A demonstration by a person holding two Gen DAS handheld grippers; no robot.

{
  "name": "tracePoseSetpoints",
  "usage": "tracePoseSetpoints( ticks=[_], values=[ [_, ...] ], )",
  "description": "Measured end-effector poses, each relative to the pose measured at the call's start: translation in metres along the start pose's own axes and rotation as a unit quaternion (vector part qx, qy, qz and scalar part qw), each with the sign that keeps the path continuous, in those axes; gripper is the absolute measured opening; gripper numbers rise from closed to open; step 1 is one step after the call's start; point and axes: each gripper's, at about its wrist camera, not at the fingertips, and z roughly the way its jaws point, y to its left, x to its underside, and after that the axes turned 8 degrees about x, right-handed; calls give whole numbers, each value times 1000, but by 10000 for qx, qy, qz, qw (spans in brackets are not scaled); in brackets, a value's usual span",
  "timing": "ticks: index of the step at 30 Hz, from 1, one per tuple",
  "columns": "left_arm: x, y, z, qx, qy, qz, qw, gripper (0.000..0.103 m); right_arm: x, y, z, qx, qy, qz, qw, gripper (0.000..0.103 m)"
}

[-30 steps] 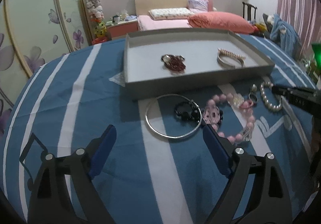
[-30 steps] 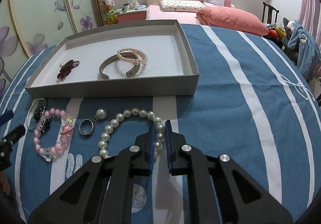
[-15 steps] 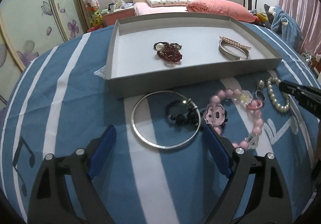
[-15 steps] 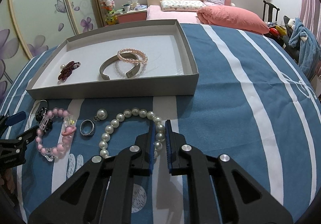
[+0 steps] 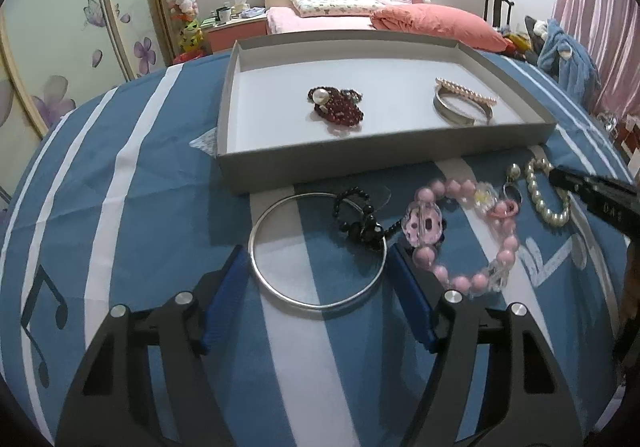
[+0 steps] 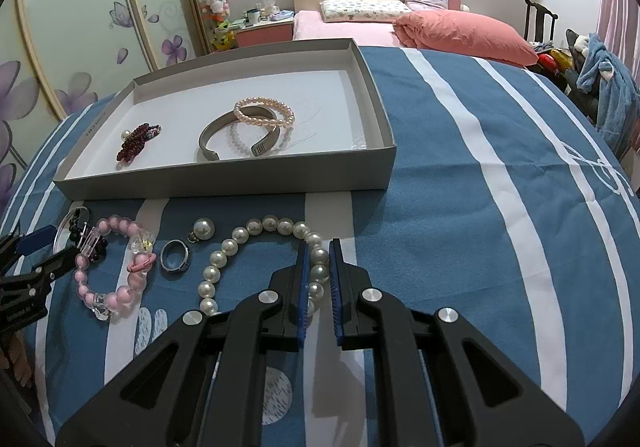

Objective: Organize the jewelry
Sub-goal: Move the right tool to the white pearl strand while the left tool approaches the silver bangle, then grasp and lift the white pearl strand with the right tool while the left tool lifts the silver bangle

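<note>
A thin silver bangle (image 5: 320, 305) lies on the blue striped cloth between the blue pads of my left gripper (image 5: 316, 267). Its jaws are closing, and the pads stand just outside the ring's rim. A black bead bracelet (image 5: 356, 223) overlaps the bangle's far side. My right gripper (image 6: 319, 261) is shut on the white pearl bracelet (image 6: 240, 235), with two pearls between its pads. The grey tray (image 6: 224, 183) behind holds a dark red bead bracelet (image 6: 136, 143), a silver cuff (image 6: 208, 135) and a pink pearl bracelet (image 6: 264, 111).
A pink bead bracelet (image 6: 120, 293), a dark ring (image 6: 175, 255) and a single pearl pendant (image 6: 204, 229) lie on the cloth between the two grippers. The cloth right of the tray is bare. A bed, a chair and wardrobe doors stand behind.
My left gripper has moved in over the silver bangle and its jaws have narrowed around it. The right gripper and the pearl bracelet have not moved.
</note>
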Motion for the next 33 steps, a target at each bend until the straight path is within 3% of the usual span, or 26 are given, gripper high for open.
tracePoseSetpoints(
  ticks=[15,25,33],
  values=[
    [9,7,-7,-100,42,-21,9999,74,0,1,0,18,1,-27,10000,11],
    [6,9,-6,-26,-11,-63,10000,71,0,-1,0,-12,7,-13,10000,10],
    [6,6,-20,-42,-337,7,9994,71,-3,-2,-15,-205,-320,126,9992,10]
  ],
)
